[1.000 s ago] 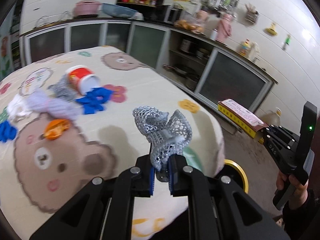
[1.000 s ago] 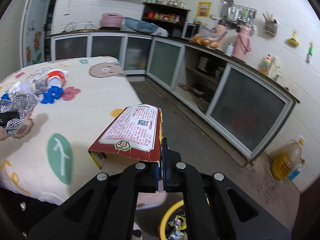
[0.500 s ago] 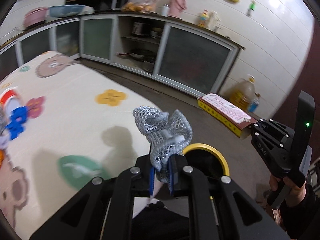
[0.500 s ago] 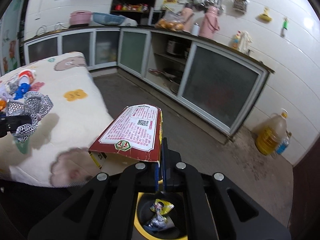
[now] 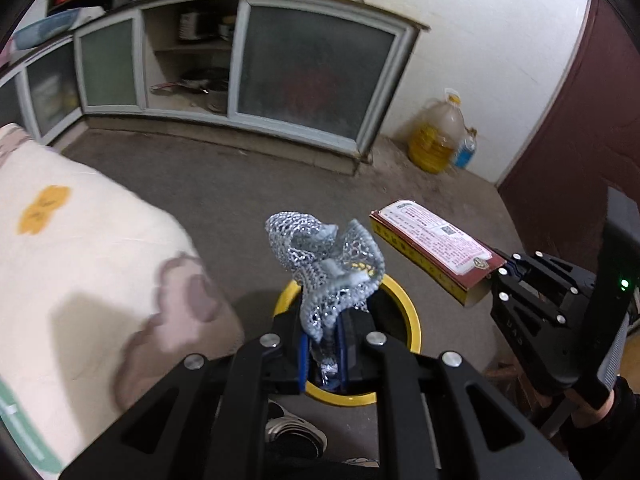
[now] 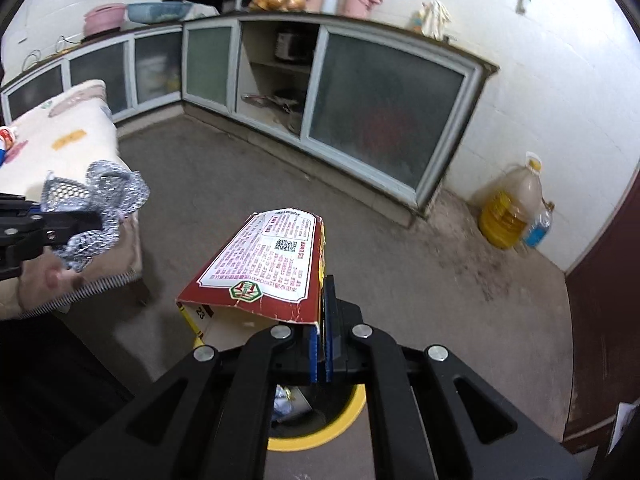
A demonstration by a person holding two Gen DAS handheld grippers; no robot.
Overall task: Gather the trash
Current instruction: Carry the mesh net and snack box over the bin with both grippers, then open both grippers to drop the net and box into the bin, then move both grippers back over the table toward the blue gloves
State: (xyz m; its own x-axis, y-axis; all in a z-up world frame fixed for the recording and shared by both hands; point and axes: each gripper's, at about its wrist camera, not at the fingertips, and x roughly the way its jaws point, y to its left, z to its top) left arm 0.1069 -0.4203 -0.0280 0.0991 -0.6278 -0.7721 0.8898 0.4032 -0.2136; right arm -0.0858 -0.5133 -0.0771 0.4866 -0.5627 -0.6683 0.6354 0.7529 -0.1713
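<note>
left gripper [image 5: 323, 344]: clamped on silver mesh wrapper [image 5: 326, 264], held above yellow-rimmed trash bin [image 5: 404, 308] | right gripper [image 6: 322, 344]: clamped on red carton [image 6: 268, 264], over same bin | bin on floor beside bear-print counter [image 5: 80, 260]

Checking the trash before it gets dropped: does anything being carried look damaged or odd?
Yes. The red carton in the right gripper is torn open at its near end, its inside bare. The silver mesh in the left gripper is crumpled.
</note>
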